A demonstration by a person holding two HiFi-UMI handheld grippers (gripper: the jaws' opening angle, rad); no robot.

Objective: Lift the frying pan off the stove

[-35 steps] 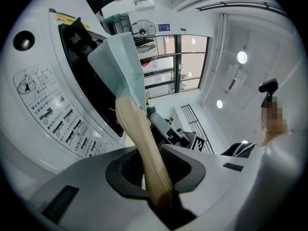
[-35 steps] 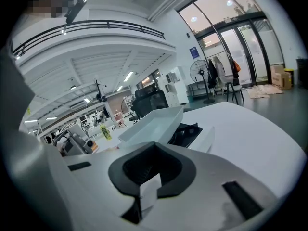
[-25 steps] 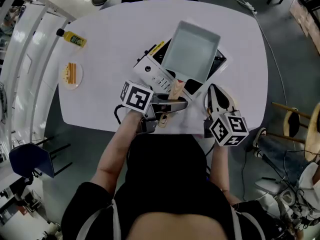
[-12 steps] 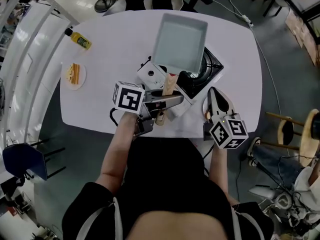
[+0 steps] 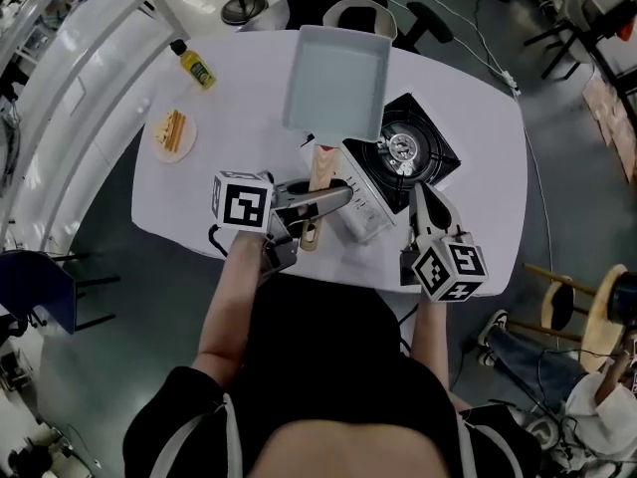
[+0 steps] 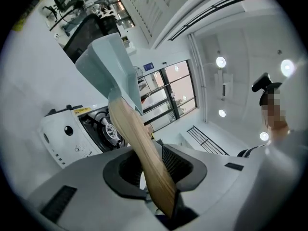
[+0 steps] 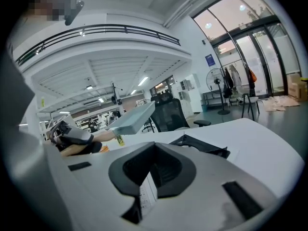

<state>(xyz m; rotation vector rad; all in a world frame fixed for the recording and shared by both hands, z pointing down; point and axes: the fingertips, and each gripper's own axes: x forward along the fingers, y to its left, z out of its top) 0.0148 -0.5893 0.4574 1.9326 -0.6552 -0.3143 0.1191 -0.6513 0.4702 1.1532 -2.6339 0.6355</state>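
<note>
A square pale blue frying pan (image 5: 336,78) with a wooden handle (image 5: 321,167) hangs in the air, left of and beyond the portable gas stove (image 5: 363,212). The stove's burner (image 5: 403,147) is uncovered. My left gripper (image 5: 333,192) is shut on the handle; in the left gripper view the handle (image 6: 139,143) runs between the pads up to the pan (image 6: 108,66), with the stove (image 6: 62,134) below. My right gripper (image 5: 420,192) hovers at the stove's near right corner, jaws together and empty. From the right gripper view the pan (image 7: 132,119) shows raised above the table.
A yellow bottle (image 5: 196,66) and a small plate of food (image 5: 174,130) stand at the far left of the white table (image 5: 478,127). An office chair (image 5: 358,13) stands behind the table's far edge. A cable runs off the far right corner.
The pan has come up off the burner and moved left and away from it, carried by my left gripper. The burner, covered before, now shows. The right gripper has stayed by the stove.
</note>
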